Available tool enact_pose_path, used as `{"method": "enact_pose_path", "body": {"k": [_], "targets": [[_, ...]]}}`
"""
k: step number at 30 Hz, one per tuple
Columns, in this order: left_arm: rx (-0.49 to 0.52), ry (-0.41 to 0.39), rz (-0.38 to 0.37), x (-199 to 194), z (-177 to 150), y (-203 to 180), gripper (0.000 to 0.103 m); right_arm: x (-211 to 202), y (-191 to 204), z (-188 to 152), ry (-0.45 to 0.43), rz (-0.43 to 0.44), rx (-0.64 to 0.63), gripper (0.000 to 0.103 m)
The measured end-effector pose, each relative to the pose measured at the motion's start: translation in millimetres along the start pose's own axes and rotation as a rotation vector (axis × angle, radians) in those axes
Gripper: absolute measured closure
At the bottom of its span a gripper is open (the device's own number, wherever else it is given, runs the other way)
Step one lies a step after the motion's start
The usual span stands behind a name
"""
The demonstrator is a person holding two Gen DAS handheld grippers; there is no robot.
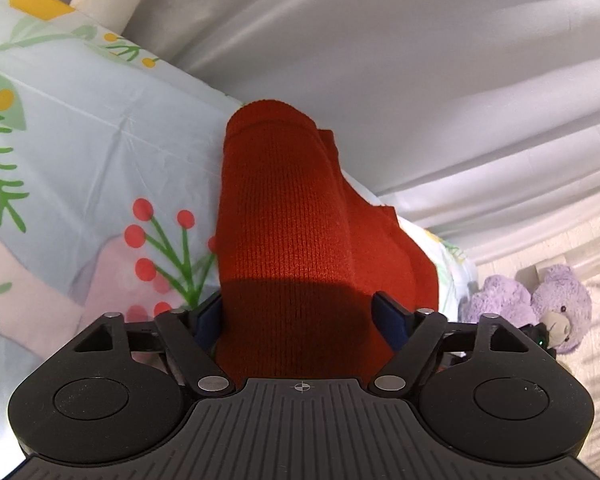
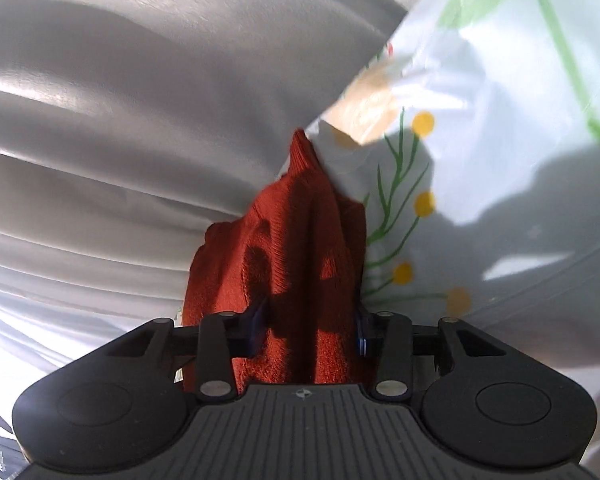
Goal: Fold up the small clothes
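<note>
Rust-red knitted garment [image 1: 300, 232], ribbed and bunched into a thick roll, runs straight out from between the left claw's [image 1: 300, 320] fingers and humps up ahead of it. At the right claw [image 2: 310, 330] the same red knit [image 2: 296, 248] sits gathered between the fingers, creased, rising to a narrow peak ahead.

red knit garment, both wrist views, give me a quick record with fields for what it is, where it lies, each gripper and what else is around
garment: red knit garment, bunched, not flat
surface: floral tablecloth
left gripper: garment fills the gap between its jaws, jaws wide apart
right gripper: jaws pressed into a fold of the same garment
backdrop: grey curtain
nearby: purple teddy bear, at the right edge of the left view
fold: not yet neat
</note>
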State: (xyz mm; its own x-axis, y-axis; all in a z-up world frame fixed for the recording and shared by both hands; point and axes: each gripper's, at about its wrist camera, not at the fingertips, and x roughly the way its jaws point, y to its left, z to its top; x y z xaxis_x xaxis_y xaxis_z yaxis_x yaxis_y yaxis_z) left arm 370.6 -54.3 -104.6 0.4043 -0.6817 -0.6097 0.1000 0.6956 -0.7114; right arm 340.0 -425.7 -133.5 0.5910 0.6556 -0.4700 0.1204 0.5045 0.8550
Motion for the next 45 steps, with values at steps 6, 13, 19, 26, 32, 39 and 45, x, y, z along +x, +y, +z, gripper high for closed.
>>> {"method": "enact_pose_path", "body": {"k": [6,13,19,26,32,39,45], "targets": [[-0.012,-0.016,0.002,-2.8,-0.6,1.5,0.051,-1.2,13.9,-10.6,-0.044,-0.021,-0.038,0.075],[0.021,-0.041,-0.026,-22.6,-3.5,-22.6,0.055,-9.6,51.7,-19.4,-0.089,-0.008,-0.121,0.077],[0.033,-0.049,-0.007,-51.9,-9.4,-39.1,0.055,-12.4,81.4,-36.9,-0.088,-0.008,-0.135,0.077],[0.043,-0.067,0.039,-102.9,-24.9,-46.4,0.055,-18.1,112.1,-63.5,-0.055,0.014,-0.123,0.077],[0.05,-0.093,0.098,-141.9,-42.9,-33.9,0.055,-7.8,129.8,-93.4,-0.006,0.036,-0.119,0.077],[-0.023,-0.104,0.159,-168.8,-60.3,-1.2,0.055,23.6,139.0,-126.3,0.065,0.024,-0.077,0.077],[-0.041,-0.116,0.208,-175.4,-66.9,18.5,0.055,50.2,147.2,-143.2,0.088,-0.007,-0.082,0.076]]}}
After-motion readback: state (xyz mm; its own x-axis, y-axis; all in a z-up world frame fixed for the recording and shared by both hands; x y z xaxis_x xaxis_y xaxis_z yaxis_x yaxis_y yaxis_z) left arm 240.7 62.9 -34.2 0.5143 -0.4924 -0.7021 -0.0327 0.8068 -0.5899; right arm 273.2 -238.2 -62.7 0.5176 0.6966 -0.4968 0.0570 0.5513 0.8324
